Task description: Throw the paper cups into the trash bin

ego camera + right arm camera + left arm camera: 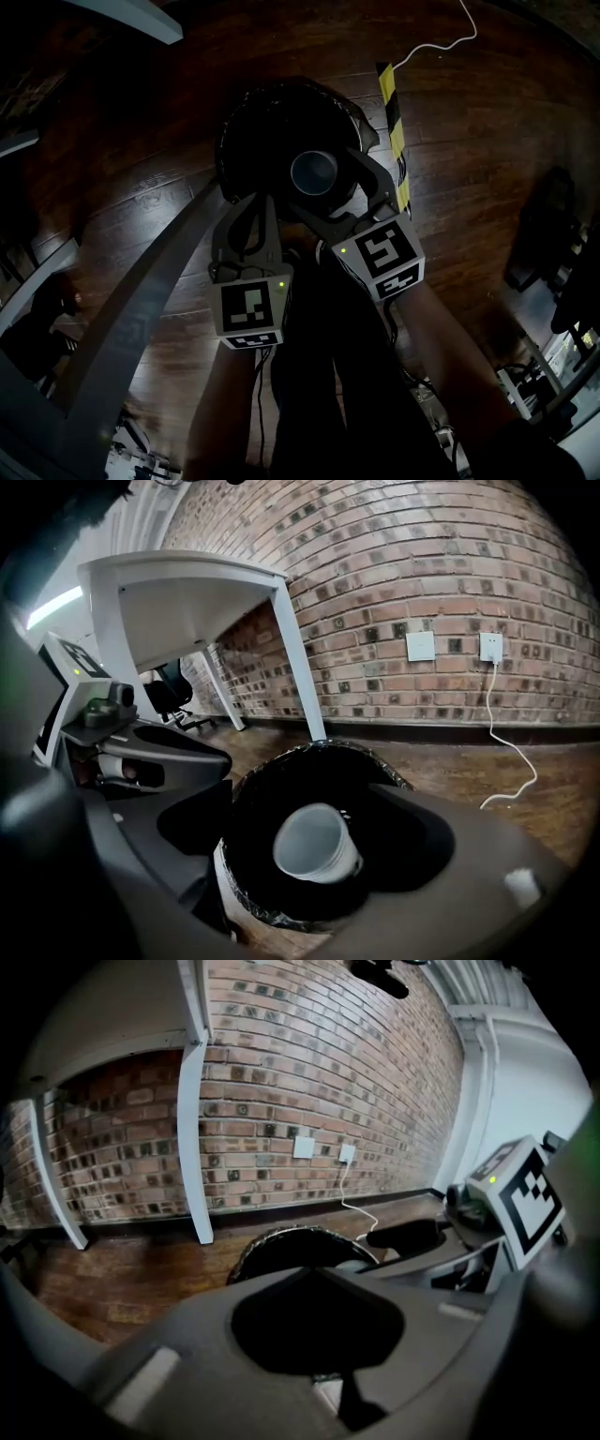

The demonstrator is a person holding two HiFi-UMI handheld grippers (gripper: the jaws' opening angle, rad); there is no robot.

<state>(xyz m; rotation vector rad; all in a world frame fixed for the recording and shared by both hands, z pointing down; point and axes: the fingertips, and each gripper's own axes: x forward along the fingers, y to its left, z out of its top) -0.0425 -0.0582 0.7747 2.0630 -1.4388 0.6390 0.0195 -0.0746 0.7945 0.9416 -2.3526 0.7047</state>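
Observation:
A round trash bin (246, 117) lined with a black bag stands on the dark wooden floor. A white paper cup (314, 172) lies tilted inside the bin's mouth, its opening facing up toward me. My right gripper (330, 195) hangs over the bin's near rim, open, with the cup (317, 844) between its wide-spread jaws and touching neither. My left gripper (247, 204) is beside it over the left near rim, shut and empty. In the left gripper view its jaws (319, 1274) meet at the tips in front of the bin (281, 1239).
A brick wall with two white sockets (420, 646) and a white cable (511, 752) lies behind the bin. White table legs (192, 1138) stand to the left. A yellow-black striped strip (392, 122) lies right of the bin. A black office chair (173, 691) is farther back.

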